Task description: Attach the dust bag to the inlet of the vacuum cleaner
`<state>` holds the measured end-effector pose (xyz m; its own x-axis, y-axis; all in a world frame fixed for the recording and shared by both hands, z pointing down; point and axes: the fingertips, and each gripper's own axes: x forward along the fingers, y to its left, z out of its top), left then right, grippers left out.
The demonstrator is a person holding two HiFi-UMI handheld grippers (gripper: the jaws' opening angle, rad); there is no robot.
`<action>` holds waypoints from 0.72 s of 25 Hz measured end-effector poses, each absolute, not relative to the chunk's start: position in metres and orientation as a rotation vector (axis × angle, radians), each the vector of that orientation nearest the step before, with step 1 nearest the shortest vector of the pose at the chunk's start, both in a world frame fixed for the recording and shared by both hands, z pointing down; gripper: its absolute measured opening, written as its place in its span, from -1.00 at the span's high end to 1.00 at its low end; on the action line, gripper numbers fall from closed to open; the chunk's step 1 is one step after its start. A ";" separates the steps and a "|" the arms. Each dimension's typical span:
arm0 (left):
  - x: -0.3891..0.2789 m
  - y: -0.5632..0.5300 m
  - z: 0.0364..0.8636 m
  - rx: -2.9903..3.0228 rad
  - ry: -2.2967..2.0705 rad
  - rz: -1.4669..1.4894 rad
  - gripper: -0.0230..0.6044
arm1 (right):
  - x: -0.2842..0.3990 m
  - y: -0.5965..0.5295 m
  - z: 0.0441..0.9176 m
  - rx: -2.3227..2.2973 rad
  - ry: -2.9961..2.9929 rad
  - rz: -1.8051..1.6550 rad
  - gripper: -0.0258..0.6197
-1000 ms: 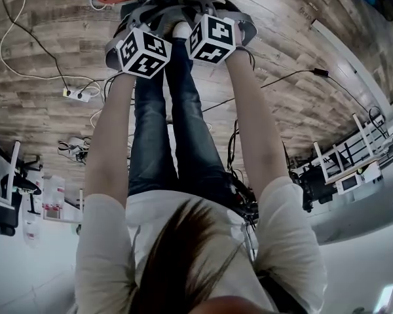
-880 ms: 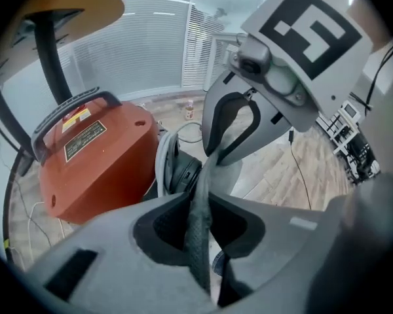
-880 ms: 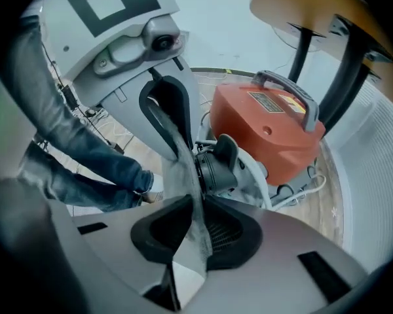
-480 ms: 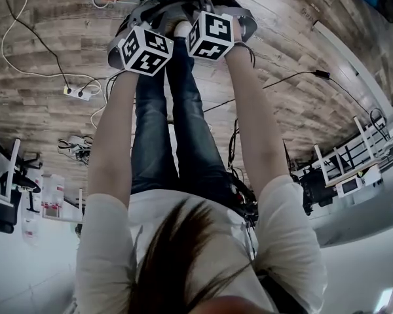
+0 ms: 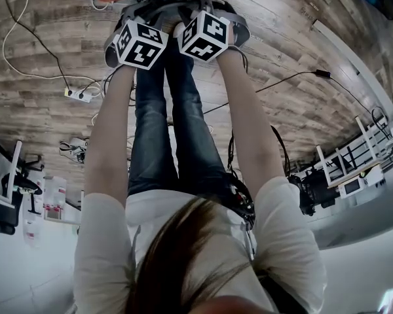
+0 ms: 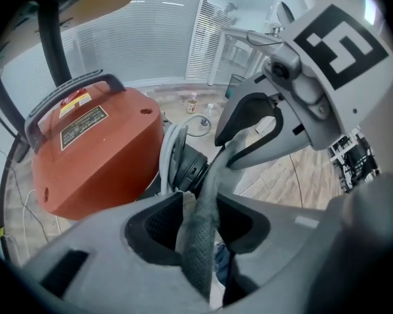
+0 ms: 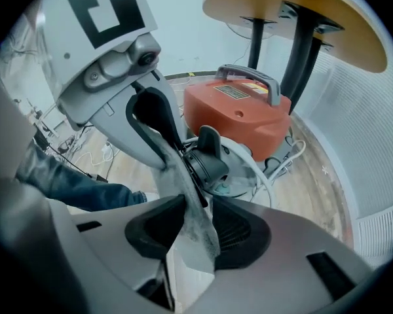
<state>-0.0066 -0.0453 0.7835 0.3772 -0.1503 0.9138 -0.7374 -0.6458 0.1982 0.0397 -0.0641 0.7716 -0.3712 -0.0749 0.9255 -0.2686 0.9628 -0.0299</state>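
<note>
Two arms (image 5: 111, 142) reach steeply down from a white shirt (image 5: 105, 241), past jeans (image 5: 183, 129). Each ends in a gripper, and the two marker cubes sit side by side, nearly touching.

The left gripper (image 6: 200, 222) has its jaws spread, and they have just been opening. A grey mesh edge of the bag (image 6: 208, 188) stands upright between them. A gap shows on the left pad's side, so the pads do not pinch it.

The right gripper (image 7: 198, 231) is much the same, with jaws apart that have just been opening. A pale fold of the bag lies between them against the right pad, with free space by the left one.

The bag runs as a short strip from one gripper to the other. Each gripper view shows the other's jaws just ahead with cloth in them.

Just beyond the cloth sits the black round inlet (image 7: 206, 159), low at the vacuum's front. The bag crosses in front of it, and whether they touch cannot be told. Behind it stands the vacuum (image 6: 92, 156), an orange body with a grey handle across its top and labels on its lid.

The vacuum rests on a wood-plank floor (image 5: 52, 116), where a white power strip (image 5: 78, 95) lies left of the legs. Farthest off, a round yellow-topped table (image 7: 295, 12) on black legs rises over the vacuum.
</note>
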 end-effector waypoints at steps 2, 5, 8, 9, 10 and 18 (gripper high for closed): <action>-0.009 -0.046 0.783 2.031 -0.762 1.251 0.41 | 0.041 -0.064 0.770 0.271 -1.953 0.247 0.46; -0.011 -0.044 0.782 2.033 -0.761 1.243 0.36 | 0.041 -0.063 0.769 0.282 -1.950 0.259 0.39; -0.009 -0.043 0.780 2.034 -0.777 1.236 0.36 | 0.041 -0.060 0.769 0.301 -1.951 0.284 0.34; -0.008 -0.042 0.780 2.032 -0.784 1.230 0.36 | 0.041 -0.059 0.768 0.309 -1.950 0.290 0.33; -0.007 -0.042 0.778 2.031 -0.789 1.223 0.36 | 0.041 -0.057 0.767 0.315 -1.949 0.293 0.32; -0.005 -0.040 0.767 2.039 -0.822 1.190 0.36 | 0.040 -0.051 0.751 0.414 -1.965 0.354 0.30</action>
